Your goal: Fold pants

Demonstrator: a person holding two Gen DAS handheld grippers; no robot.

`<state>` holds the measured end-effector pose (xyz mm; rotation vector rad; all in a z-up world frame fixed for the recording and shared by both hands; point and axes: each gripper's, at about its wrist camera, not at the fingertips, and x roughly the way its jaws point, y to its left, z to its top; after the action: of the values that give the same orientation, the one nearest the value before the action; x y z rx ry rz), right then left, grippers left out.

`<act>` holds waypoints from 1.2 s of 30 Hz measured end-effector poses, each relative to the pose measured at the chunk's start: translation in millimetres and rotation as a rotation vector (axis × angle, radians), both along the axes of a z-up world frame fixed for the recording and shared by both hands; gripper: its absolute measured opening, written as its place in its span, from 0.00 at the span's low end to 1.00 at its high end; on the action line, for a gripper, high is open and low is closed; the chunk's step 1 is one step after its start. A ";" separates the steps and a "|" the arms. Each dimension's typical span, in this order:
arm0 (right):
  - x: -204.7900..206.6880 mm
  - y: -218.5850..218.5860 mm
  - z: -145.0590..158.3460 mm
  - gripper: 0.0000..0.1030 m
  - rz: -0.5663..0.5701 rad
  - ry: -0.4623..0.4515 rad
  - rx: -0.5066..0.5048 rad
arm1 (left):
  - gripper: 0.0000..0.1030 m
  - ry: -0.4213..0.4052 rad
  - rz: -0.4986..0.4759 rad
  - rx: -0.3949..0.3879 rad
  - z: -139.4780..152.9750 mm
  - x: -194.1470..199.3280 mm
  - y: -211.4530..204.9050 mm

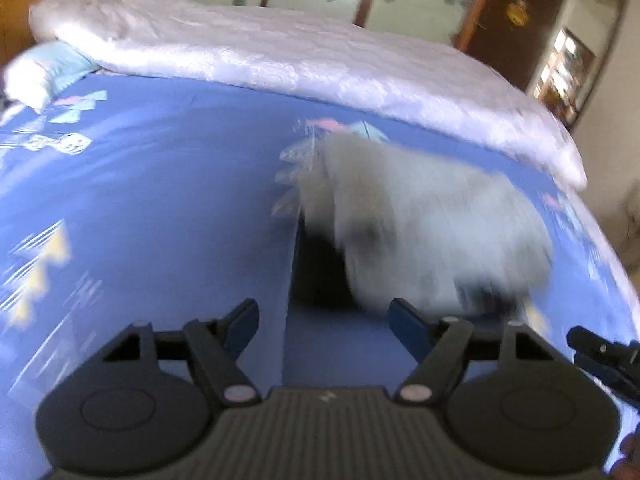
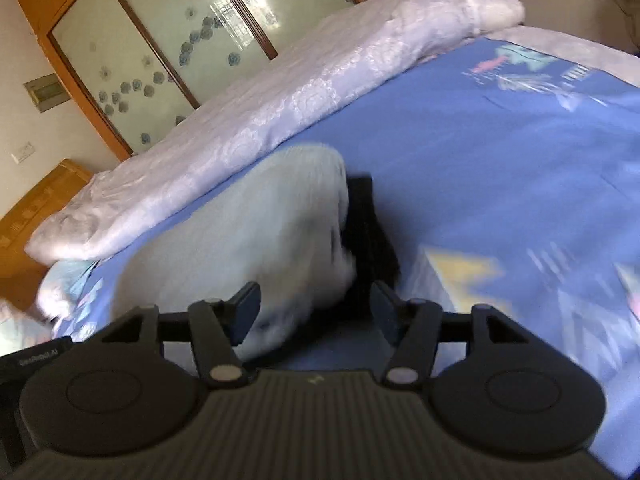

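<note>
Pale grey pants (image 1: pixel 424 220) lie in a blurred, bunched heap on the blue patterned bed sheet (image 1: pixel 160 184), with a dark part (image 1: pixel 316 272) showing under their near left side. My left gripper (image 1: pixel 322 314) is open just short of the heap, with only sheet between its fingers. In the right wrist view the pants (image 2: pixel 248 232) sit ahead and left, their dark part (image 2: pixel 370 232) to the right. My right gripper (image 2: pixel 314 298) is open, and the near edge of the pants lies between its fingers without being pinched. The right gripper's tip (image 1: pixel 600 354) shows at the left view's right edge.
A rolled white quilt (image 1: pixel 280 52) runs along the far side of the bed, just behind the pants. A pale blue pillow (image 1: pixel 44 72) lies at one end. Behind it are a wardrobe with frosted glass doors (image 2: pixel 168 36) and a wooden cabinet (image 2: pixel 36 208). The bed edge (image 1: pixel 616 264) drops off at the right.
</note>
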<state>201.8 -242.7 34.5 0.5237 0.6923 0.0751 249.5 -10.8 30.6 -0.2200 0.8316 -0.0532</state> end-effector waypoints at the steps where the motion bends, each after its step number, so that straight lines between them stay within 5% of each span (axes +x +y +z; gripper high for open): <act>1: -24.6 3.3 0.8 0.61 0.021 0.022 0.000 | 0.72 0.014 -0.021 0.022 1.6 -26.5 -3.0; 7: -162.4 13.4 13.1 0.63 0.060 0.082 -0.005 | 0.78 0.062 -0.107 0.106 6.2 -154.1 -17.2; 11: -212.7 21.0 20.9 0.64 0.033 0.093 -0.043 | 0.83 0.037 -0.116 0.145 17.7 -213.8 -26.7; 13: -227.1 20.5 23.1 0.65 0.012 0.088 -0.042 | 0.93 0.015 -0.110 0.151 23.0 -235.7 -28.1; 23: -259.8 46.1 48.0 0.70 0.005 -0.018 -0.095 | 1.00 -0.072 -0.082 0.205 36.7 -316.9 -34.9; 36: -267.8 60.2 33.3 0.72 0.017 -0.046 -0.153 | 1.00 -0.116 -0.036 0.278 44.2 -326.0 -42.3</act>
<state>-66.0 -182.5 67.8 0.3684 0.6516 0.0494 -76.5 -53.1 74.7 0.0595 0.7179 0.0162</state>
